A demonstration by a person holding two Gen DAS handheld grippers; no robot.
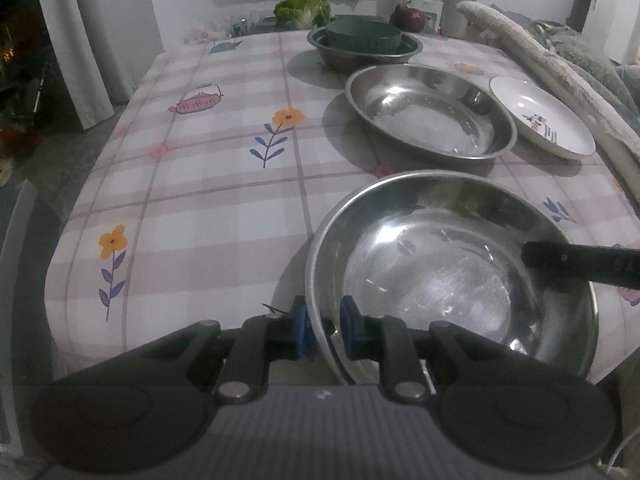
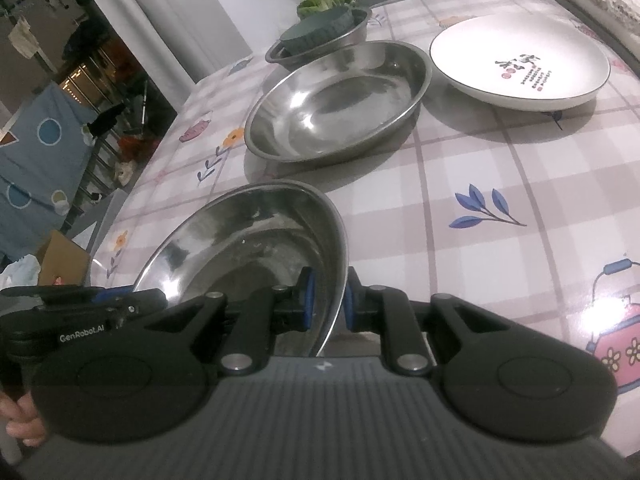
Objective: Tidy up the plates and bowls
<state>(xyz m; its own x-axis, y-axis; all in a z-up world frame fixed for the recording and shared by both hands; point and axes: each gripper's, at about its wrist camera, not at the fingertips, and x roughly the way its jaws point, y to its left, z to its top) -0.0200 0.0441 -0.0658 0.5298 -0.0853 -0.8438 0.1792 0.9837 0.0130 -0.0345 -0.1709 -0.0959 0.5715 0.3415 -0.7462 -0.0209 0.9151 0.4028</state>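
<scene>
1. nearest the lens in both views: the wide shallow stainless steel bowl (image 1: 452, 280), sitting at the near edge of the table. both tongs are on it.
2. left gripper (image 1: 325, 330) is pinched narrow onto the bowl's near-left rim, one blue pad (image 1: 301, 330) outside the wall, the other inside.
3. right gripper (image 2: 328, 306) is clamped the same way on the rim at the opposite side, blue pads either side of the thin metal edge. in the left view one of its black fingers pokes in over the bowl from the right.
4. bowl looks tilted in the right view, can't tell whether it's lifted off the cloth or not.
5. just past it, a second shallow steel bowl (image 1: 430, 112) resting flat on the table, apart from the held one.
6. beside that, to the right, a white round plate with red and black print (image 2: 520, 62), near the steel one but not touching as far as i can see.
7. further back, a smaller steel bowl (image 1: 362, 50) with a dark green ribbed dish (image 1: 362, 34) nested in it.
8. all on a pink-checked tablecloth with flowers and teapots (image 1: 208, 184). leafy green vegetable (image 1: 302, 10) at the far edge.
</scene>
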